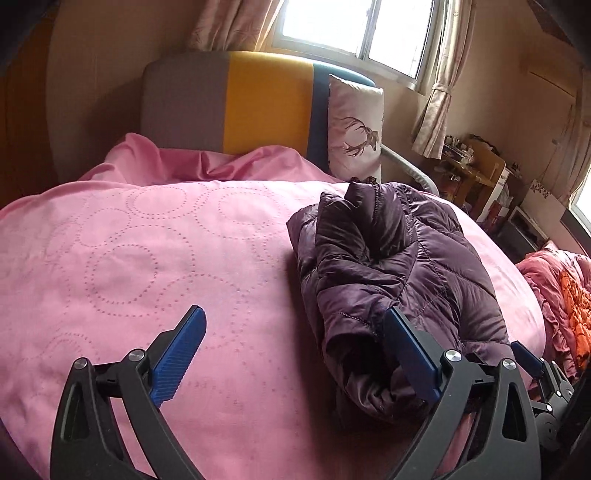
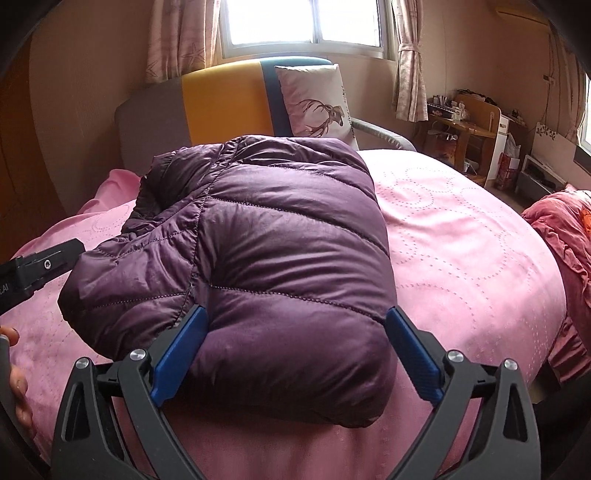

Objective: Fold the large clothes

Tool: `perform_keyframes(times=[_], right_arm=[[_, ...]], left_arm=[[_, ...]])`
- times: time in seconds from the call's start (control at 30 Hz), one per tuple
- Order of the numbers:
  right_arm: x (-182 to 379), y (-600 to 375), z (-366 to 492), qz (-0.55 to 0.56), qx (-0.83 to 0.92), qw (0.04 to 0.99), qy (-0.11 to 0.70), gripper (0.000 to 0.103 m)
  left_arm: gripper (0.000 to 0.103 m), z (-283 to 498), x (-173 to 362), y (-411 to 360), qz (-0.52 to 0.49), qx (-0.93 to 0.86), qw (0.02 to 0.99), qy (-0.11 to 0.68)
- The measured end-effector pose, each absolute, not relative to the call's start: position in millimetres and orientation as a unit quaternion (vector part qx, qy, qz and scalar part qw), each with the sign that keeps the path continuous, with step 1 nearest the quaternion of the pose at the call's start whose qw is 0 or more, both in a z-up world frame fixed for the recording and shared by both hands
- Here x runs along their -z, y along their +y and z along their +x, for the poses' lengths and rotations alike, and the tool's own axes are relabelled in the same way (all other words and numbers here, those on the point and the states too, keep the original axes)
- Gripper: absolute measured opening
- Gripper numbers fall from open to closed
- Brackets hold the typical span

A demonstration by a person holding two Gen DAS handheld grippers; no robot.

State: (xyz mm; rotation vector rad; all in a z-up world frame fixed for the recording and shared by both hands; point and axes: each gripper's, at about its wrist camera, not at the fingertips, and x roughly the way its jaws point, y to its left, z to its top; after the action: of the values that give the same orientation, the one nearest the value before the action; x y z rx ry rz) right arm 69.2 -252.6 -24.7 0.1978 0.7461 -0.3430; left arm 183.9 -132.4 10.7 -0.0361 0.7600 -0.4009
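Left wrist view: the left tongs (image 1: 295,339) are spread wide over the pink bedspread (image 1: 147,258), nothing between the blue pads. The right-hand pad sits right up against the near edge of the purple puffer jacket (image 1: 388,266), but whether it's actually touching I can't tell; either way it's not pinching anything. The jacket is folded into a chunky bundle, lying on the bed toward the right side of this view, with a cuff or sleeve end poking out at the near edge. A bit of the right tongs (image 1: 532,362) peeks in at the lower right corner.

In the right wrist view the right tongs (image 2: 295,332) are also let go and wide apart. The jacket (image 2: 277,240) bulges between the two pads, and the left pad looks pressed into the puffy fabric a little, but it isn't clamped. The bundle rests flat on the bedspread (image 2: 461,240), quilted side up.

Behind it there's a grey, yellow and blue headboard (image 2: 221,107) with a deer-print pillow (image 2: 314,103) leaning on it, under a bright window (image 2: 303,22). A reddish crumpled blanket (image 2: 561,221) sits off the right side of the bed.
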Motion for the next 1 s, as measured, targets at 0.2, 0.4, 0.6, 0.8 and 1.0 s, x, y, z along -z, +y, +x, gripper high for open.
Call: perform_keyframes(times=[0.2, 0.4, 0.6, 0.8, 1.0], right_arm=[[23.7, -247.2, 58.2, 0.097, 0.17, 0.911, 0.364, 0.097], [6.5, -238.6, 33.2, 0.1, 0.204, 0.912, 0.343, 0.101], [-10.7, -238.6, 4.4, 0.136, 0.254, 0.906, 0.31, 0.101], [-6.2, -233.3, -1.7, 0.123, 0.292, 0.893, 0.32, 0.101], [-9.1, -222.1, -1.8, 0.099, 0.294, 0.9, 0.306, 0.101]], left_arm=[[0.098, 170.1, -10.3, -130.8, -0.011, 0.196, 0.912, 0.361], [0.099, 155.5, -6.8, -129.4, -0.008, 0.187, 0.915, 0.358], [0.099, 138.0, -0.6, -119.3, -0.012, 0.162, 0.925, 0.343], [0.099, 117.2, 4.6, -116.3, 0.001, 0.155, 0.93, 0.333], [0.099, 102.3, 6.0, -117.7, 0.021, 0.134, 0.936, 0.324]])
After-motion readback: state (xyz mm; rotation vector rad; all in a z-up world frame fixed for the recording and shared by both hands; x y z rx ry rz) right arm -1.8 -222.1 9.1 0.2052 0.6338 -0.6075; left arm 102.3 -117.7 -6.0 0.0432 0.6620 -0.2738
